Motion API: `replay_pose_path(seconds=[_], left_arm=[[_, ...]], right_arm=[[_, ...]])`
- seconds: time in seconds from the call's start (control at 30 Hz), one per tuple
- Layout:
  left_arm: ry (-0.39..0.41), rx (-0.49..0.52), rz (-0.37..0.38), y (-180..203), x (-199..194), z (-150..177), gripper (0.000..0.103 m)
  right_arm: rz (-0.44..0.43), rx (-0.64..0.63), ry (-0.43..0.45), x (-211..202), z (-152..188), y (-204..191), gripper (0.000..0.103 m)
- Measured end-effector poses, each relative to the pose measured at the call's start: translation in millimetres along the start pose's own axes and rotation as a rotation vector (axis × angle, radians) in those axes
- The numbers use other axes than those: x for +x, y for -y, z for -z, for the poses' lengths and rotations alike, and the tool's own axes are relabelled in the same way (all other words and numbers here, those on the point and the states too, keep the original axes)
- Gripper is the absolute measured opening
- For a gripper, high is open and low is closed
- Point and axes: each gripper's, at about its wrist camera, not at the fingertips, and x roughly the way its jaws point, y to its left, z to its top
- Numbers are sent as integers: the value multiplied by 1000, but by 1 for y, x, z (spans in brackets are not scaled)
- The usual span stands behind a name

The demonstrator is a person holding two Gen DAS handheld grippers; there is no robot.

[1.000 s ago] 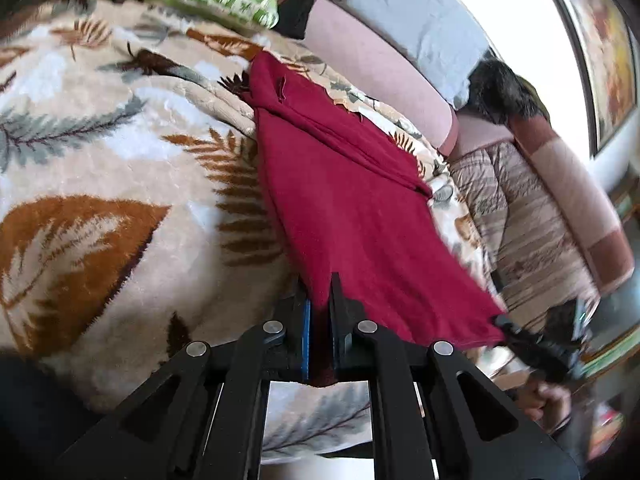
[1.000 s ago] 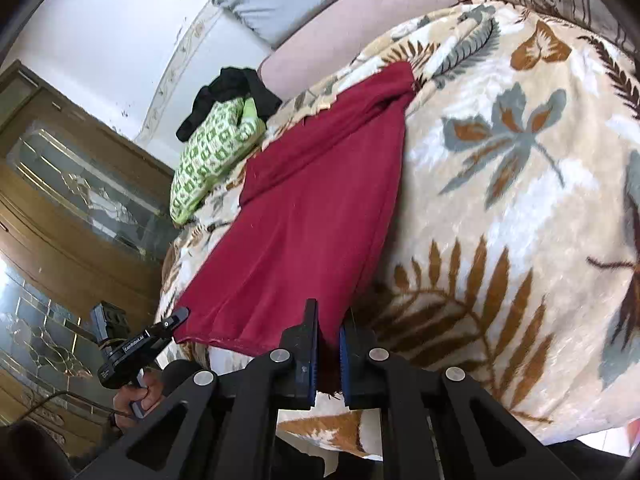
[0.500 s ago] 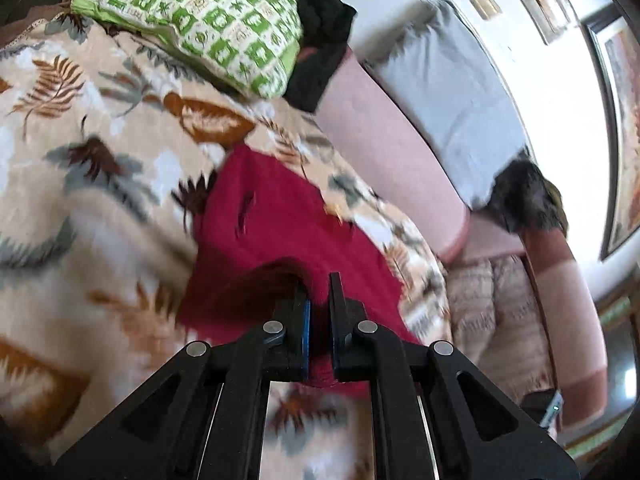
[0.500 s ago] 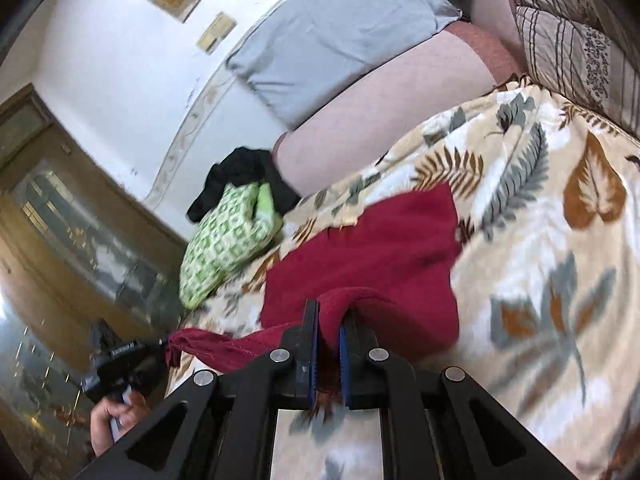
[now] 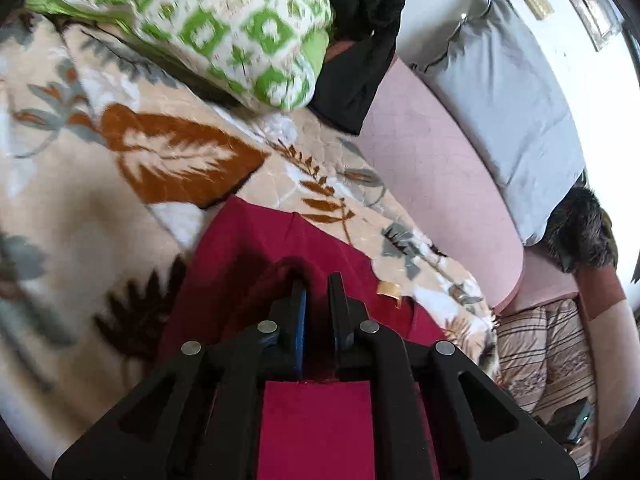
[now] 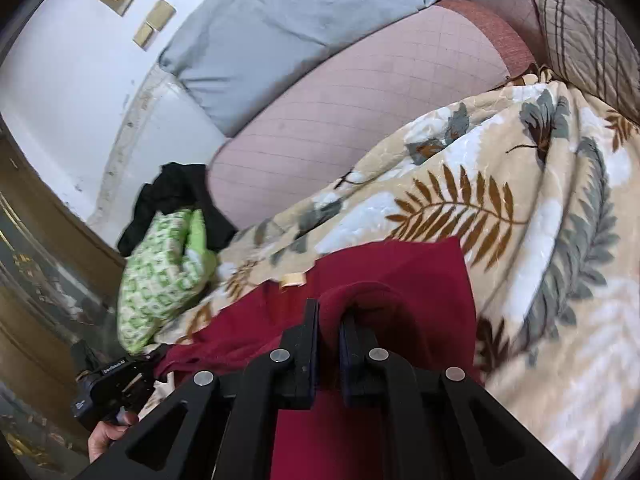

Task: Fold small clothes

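Left tongs pinched on hem of soft dark-red knit garment; right tongs likewise clamp bunched fold. Garment doubled over on plush leaf-print blanket. Beyond: green-patterned pillow, quilted pink cushion.

The green patterned pillow is blurring and running off the top edge. The left gripper is hiding the red garment's pinched hem.

My two wrist cameras look forward, close over the dark red cloth garment; both catch the green-and-white patterned pillow.
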Motion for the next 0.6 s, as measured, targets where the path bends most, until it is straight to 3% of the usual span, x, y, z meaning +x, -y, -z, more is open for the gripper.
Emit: replay_pose_path(seconds=[0.1,0.2,0.27,0.3,0.33,0.4,0.47,0.53,0.6], left_arm=[[-38,34,6,-8,18,1,23],[-54,132,8,-2,17,-6,28],[-25,155,4,2,6,-9,40],[23,159,-22,3,-4,-11,56],[65,160,-36,3,-13,-12,66],[193,164,-66,4,-40,-17,68],[253,164,-76,5,-54,-18,68],[241,180,-56,12,-53,-14,68],[145,229,-20,24,-33,-6,68]], right_arm=[[9,2,25,16,1,11,8],[11,54,22,26,2,26,26],[3,85,7,27,2,32,34],[1,87,10,25,3,33,36],[-4,82,16,21,2,32,36],[-9,50,40,11,1,26,36],[18,-6,84,-2,1,16,36],[40,-68,131,-15,0,4,36],[76,-132,121,-13,0,-8,36]])
